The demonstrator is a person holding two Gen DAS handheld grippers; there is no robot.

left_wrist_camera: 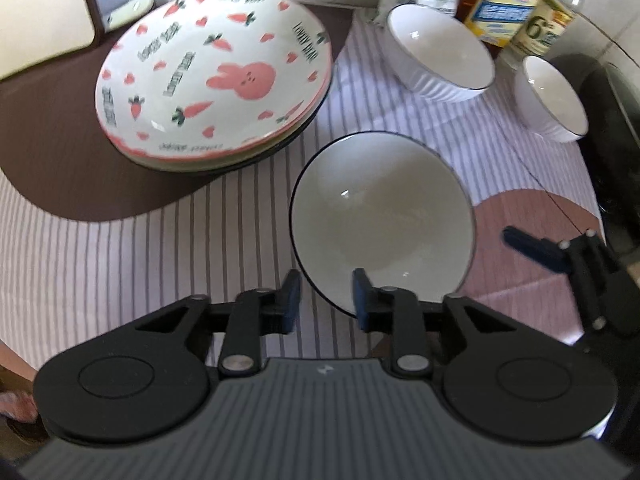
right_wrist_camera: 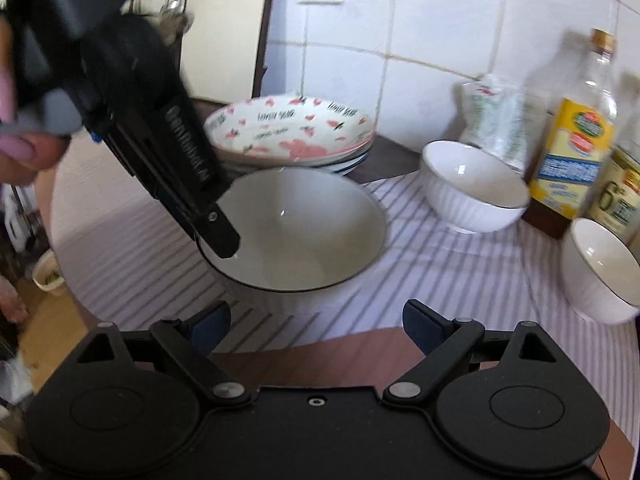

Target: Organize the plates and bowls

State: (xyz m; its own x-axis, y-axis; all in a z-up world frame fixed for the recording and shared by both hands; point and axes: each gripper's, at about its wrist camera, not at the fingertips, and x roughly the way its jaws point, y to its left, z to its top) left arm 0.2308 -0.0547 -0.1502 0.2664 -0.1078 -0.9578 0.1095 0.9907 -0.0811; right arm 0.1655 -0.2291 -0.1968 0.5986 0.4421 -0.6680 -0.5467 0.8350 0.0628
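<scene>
Straddling the near rim of the big grey bowl (left_wrist_camera: 382, 216), the left tool (left_wrist_camera: 326, 300) has one finger outside and one inside, but the pads sit a bit apart and don't look like they're pressing on it. That bowl rests on the striped cloth (left_wrist_camera: 120, 248) covering the counter, just in front of the stacked bunny plates (left_wrist_camera: 216, 76). Two small white bowls (left_wrist_camera: 440, 54) sit further back near the bottles (right_wrist_camera: 576, 128). The right tool (right_wrist_camera: 316, 326) hangs spread wide with nothing in it, just short of the grey bowl.
</scene>
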